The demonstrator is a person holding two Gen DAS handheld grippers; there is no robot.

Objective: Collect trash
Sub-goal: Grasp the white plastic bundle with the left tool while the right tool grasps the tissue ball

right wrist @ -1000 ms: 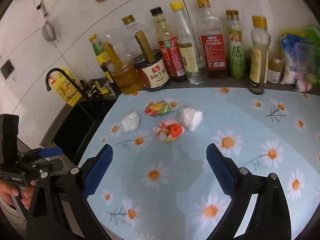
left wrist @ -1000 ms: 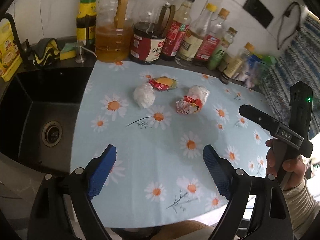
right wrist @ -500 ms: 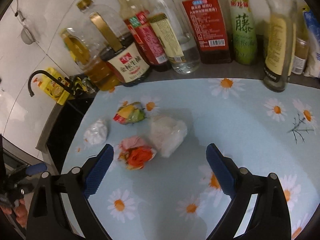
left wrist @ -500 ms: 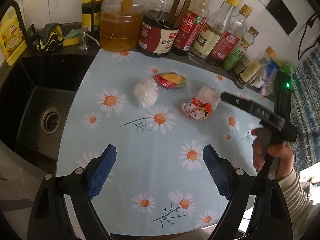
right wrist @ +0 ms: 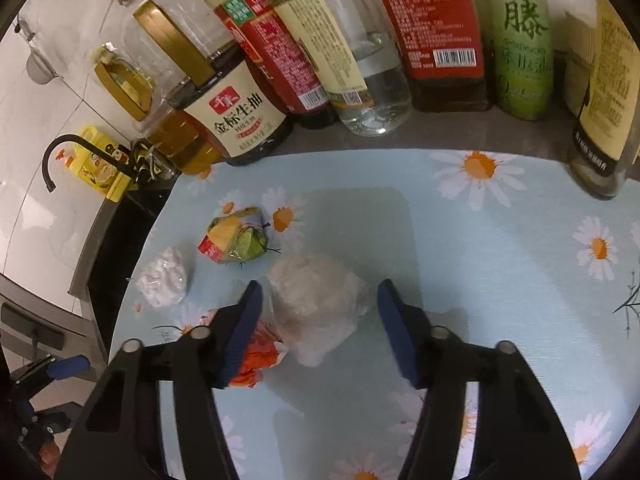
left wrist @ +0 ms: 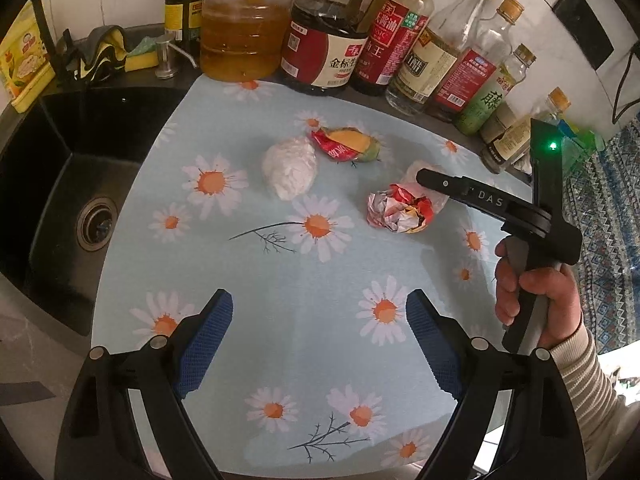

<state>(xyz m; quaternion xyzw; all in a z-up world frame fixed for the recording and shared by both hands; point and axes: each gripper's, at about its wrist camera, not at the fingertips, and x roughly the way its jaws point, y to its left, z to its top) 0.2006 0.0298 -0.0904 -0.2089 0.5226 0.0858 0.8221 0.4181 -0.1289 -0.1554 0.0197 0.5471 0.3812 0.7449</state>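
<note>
A: Our right gripper (right wrist: 318, 310) has dropped in over the crumpled clear plastic bag (right wrist: 316, 304) since a second ago, and its jaws have just been closing, with the bag now between the blue pads.

B: Are we squeezing it yet?

A: We can't tell; the pads flank the bag closely, but a gap shows on the right side. The crushed red-and-white wrapper (right wrist: 256, 360) lies against the left finger, so we risk nipping it too.

B: And our left gripper (left wrist: 318, 342)?

A: Spread wide and empty, hovering over the daisy-print blue mat (left wrist: 304, 280), near its front edge. The white crumpled tissue ball (left wrist: 289, 168) and the red-yellow-green snack wrapper (left wrist: 348, 145) lie untouched, so most collecting remains.
</note>
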